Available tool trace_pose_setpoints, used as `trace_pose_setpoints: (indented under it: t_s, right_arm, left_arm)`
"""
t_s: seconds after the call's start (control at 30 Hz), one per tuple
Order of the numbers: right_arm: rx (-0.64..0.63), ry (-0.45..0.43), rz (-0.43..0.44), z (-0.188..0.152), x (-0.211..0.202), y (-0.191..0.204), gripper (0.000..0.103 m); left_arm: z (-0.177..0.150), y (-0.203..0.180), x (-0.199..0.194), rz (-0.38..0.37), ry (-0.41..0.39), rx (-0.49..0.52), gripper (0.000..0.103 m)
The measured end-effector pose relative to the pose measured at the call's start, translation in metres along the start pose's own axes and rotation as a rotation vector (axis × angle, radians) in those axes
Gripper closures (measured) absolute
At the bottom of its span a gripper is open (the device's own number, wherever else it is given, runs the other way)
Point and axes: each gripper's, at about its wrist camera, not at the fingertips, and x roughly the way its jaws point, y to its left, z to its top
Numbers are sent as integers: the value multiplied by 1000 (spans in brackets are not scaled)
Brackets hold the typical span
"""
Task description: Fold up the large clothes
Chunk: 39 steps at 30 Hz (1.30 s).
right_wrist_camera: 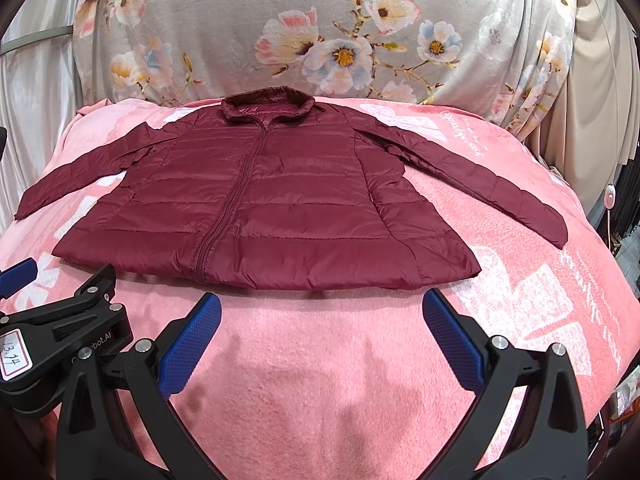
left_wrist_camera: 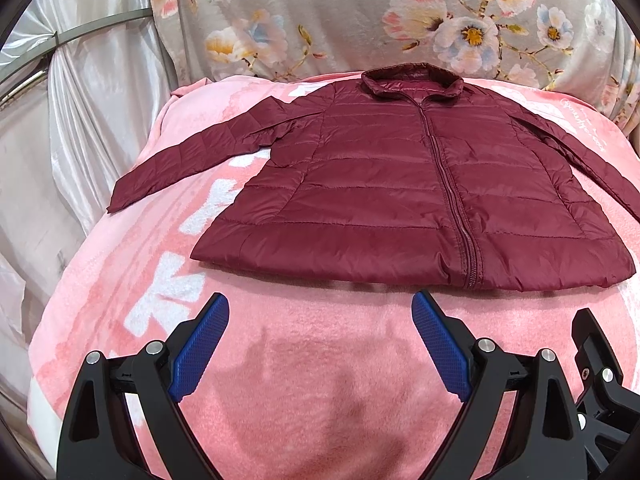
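- Looking at the start of the fold: the jacket point(left_wrist_camera: 420, 192) lies flat and zipped, front up, on the pink blanket point(left_wrist_camera: 320, 360), collar toward the far edge by the floral cover point(left_wrist_camera: 340, 12), hem toward the near edge.
- Both sleeves are spread out, one toward each side edge of the blanket.
- Left gripper point(left_wrist_camera: 320, 344) and right gripper point(right_wrist_camera: 322, 346) hover just short of the hem, jaws wide apart, nothing held, nothing touched.
- My take: go for the sleeves first. Pinch each near the cuff and lay it across the chest.
- Shiny puffy fabric probably slips, so I'd grab a decent bite, not just the edge.
- Keep the hem square, or the later folds go wonky.
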Motion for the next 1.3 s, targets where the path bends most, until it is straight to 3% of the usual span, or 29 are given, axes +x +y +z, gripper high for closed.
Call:
trace_pose_setpoints:
  t_s: [1.3]
  right_arm:
    - [-3, 2, -6, -1, 0, 6, 5]
  left_arm:
    - [-2, -1, 1, 1, -1, 2, 13]
